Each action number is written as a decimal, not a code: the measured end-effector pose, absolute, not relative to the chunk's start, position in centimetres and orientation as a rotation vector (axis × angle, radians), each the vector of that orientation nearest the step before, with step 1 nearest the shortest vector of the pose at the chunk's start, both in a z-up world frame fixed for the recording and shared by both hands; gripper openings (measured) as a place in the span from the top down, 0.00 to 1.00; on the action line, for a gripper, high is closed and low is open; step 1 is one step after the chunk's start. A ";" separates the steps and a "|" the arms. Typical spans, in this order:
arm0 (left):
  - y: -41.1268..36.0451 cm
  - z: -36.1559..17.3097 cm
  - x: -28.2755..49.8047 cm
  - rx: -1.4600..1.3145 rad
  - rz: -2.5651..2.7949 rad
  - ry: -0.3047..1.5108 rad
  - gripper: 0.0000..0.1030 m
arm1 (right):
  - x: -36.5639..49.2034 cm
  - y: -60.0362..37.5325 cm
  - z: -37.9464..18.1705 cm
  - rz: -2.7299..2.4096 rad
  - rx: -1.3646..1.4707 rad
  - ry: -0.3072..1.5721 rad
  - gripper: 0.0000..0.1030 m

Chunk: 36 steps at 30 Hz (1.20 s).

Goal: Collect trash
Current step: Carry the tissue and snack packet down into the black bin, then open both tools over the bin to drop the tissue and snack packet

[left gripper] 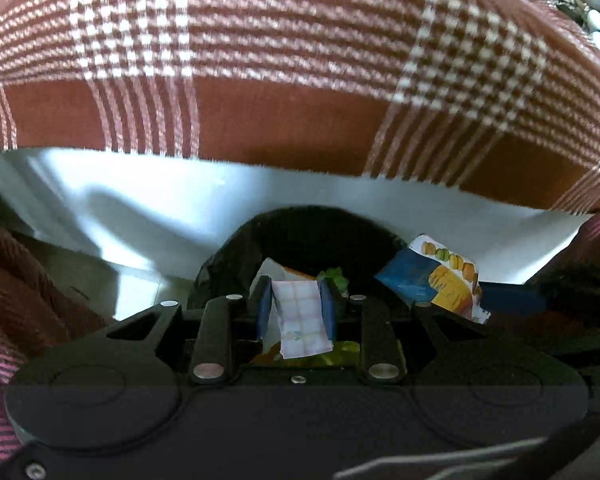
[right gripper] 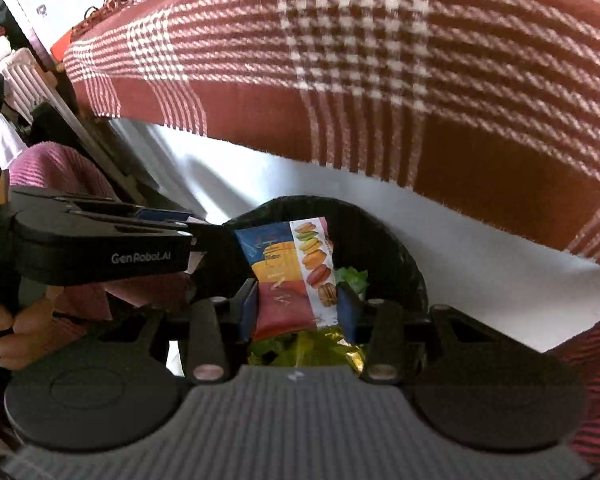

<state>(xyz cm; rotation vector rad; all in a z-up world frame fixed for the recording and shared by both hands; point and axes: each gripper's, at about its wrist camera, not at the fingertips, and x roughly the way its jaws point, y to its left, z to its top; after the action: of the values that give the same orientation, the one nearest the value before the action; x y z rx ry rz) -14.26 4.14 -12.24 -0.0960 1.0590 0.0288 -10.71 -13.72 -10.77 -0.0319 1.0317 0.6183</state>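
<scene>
Two grippers, each loaded, both over the black-lined bin.

Left wrist view: left gripper (left gripper: pixel 296 306) pinched narrow on a pale checked paper scrap (left gripper: pixel 300 316), long axis running straight out between the pads. Bin mouth (left gripper: pixel 312 236) directly ahead and below; the macaron wrapper (left gripper: pixel 440 276) hangs just to the right.

Right wrist view: right gripper (right gripper: pixel 298 306) closed on the macaron wrapper (right gripper: pixel 292 276), long axis forward, over the bin (right gripper: pixel 392 248), trash already beneath. Left gripper (right gripper: pixel 180 220) close on the left; little side room. Judged: release downward.
</scene>
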 end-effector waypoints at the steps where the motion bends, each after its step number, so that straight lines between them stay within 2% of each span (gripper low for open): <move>1: 4.2 -12.5 -14.2 -0.096 0.029 1.068 0.76 | -10.7 -13.7 -10.9 0.619 -0.034 1.034 0.54; 15: 4.0 -13.5 -13.9 -0.099 0.022 1.117 0.76 | -10.4 -12.8 -11.7 0.617 -0.041 1.054 0.52; 16: 4.0 -13.6 -13.9 -0.098 0.021 1.116 0.75 | -10.4 -12.7 -11.7 0.616 -0.041 1.054 0.50; 17: 3.9 -13.6 -13.9 -0.097 0.019 1.114 0.74 | -10.4 -12.9 -11.6 0.616 -0.041 1.054 0.43; 18: 3.8 -13.6 -13.9 -0.098 0.015 1.111 0.69 | -10.4 -12.9 -11.7 0.614 -0.041 1.053 0.40; 19: 3.8 -13.5 -14.0 -0.099 0.012 1.109 0.64 | -10.4 -13.0 -11.7 0.614 -0.041 1.053 0.40; 24: 3.7 -13.0 -14.2 -0.090 0.004 1.093 0.54 | -10.5 -13.1 -11.6 0.613 -0.049 1.049 0.34; 36: 3.7 -12.5 -14.4 -0.077 0.000 1.092 0.49 | -10.9 -13.2 -11.0 0.597 -0.053 1.035 0.30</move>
<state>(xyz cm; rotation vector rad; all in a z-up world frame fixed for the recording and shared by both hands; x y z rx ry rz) -14.39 3.72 -12.49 -0.0766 1.0918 0.0000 -10.86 -13.21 -11.04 -0.0528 1.0346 0.5967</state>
